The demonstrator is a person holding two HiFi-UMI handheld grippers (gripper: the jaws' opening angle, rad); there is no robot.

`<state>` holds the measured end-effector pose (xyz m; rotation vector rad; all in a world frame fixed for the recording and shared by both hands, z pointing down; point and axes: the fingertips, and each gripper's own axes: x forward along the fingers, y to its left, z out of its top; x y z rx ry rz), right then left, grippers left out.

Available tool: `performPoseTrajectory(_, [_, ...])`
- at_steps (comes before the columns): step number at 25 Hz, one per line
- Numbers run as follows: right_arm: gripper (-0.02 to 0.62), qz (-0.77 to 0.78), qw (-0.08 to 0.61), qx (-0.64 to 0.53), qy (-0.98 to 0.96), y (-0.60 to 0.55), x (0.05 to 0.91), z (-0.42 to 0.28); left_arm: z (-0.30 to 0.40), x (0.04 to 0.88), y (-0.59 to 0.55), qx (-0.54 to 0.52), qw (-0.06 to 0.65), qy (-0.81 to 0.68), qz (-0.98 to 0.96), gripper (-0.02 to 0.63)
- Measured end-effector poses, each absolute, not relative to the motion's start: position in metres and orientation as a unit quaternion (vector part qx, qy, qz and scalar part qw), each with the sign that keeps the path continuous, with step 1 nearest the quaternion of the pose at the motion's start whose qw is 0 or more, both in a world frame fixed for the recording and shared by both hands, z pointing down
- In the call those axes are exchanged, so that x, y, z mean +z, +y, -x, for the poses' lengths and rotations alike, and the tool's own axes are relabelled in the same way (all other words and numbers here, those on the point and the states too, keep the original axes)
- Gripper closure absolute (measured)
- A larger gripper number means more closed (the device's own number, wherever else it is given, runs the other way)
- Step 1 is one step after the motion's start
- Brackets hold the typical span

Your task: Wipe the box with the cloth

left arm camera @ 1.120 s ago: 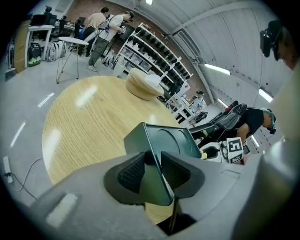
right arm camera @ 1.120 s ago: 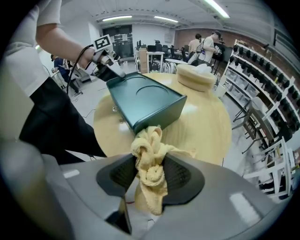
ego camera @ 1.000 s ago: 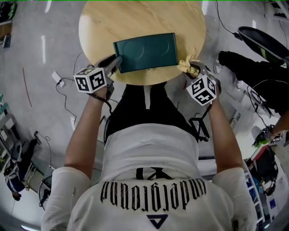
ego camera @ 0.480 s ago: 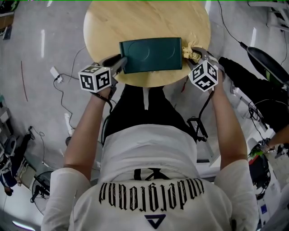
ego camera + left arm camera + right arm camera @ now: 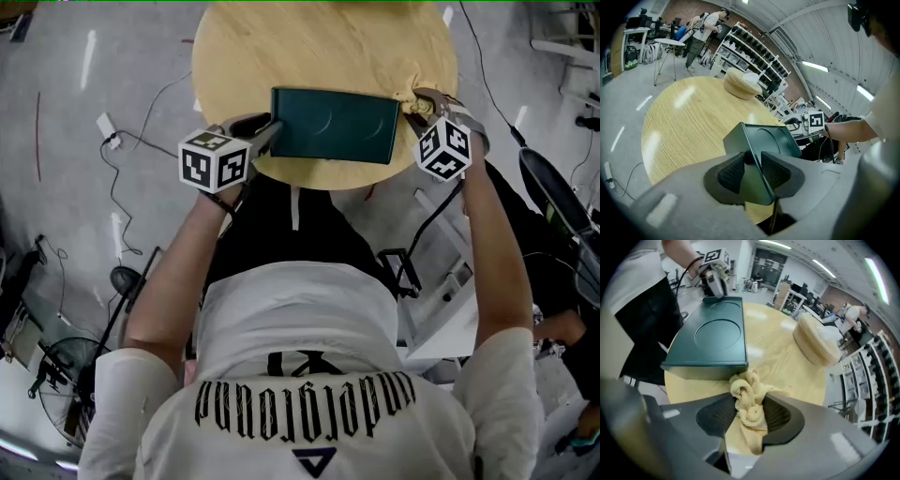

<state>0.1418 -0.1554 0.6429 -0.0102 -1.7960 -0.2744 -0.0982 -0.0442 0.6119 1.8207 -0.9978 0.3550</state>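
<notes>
- While the box [image 5: 333, 125] is pinched at its left end by the left gripper [image 5: 263, 131], it is judged to be steadied against sliding on the table [image 5: 319, 42]; the pads are pressed onto the box's thin edge.
- The box is laid flat, its recessed top face up, at the near edge of the table, with its long side running left to right, so that both ends can be reached.
- The cloth [image 5: 749, 399] is clamped as a bunched wad between the pads of the right gripper [image 5: 415, 101], which is pointed steeply down at the box's right end; a wipe of that end or of the top is judged to be in preparation.
- Contact between cloth and box cannot be told from the head view; in the right gripper view the wad is shown just beside the right end wall, touching it or nearly so.
- Only in the left gripper view is the grip itself shown, with one pad on either face of the edge.
- A pale round object [image 5: 814, 341] on the far part of the table is shown in both gripper views but is cut off in the head view.
- The person [image 5: 300, 337] is shown whole only in the head view.
</notes>
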Motion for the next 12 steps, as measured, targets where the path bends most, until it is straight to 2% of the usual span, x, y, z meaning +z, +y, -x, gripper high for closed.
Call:
performPoseTrajectory(7, [0.431, 0.205, 0.627, -0.304, -0.687, -0.158, 0.638, -0.137, 0.091, 0.604, -0.036, 0.141, 0.497, -0.413, -0.75, 0.482])
performPoseTrajectory(12, [0.431, 0.332, 0.602, -0.437, -0.581, -0.164, 0.646, -0.122, 0.088, 0.606, -0.035, 0.138, 0.499, -0.414, -0.749, 0.482])
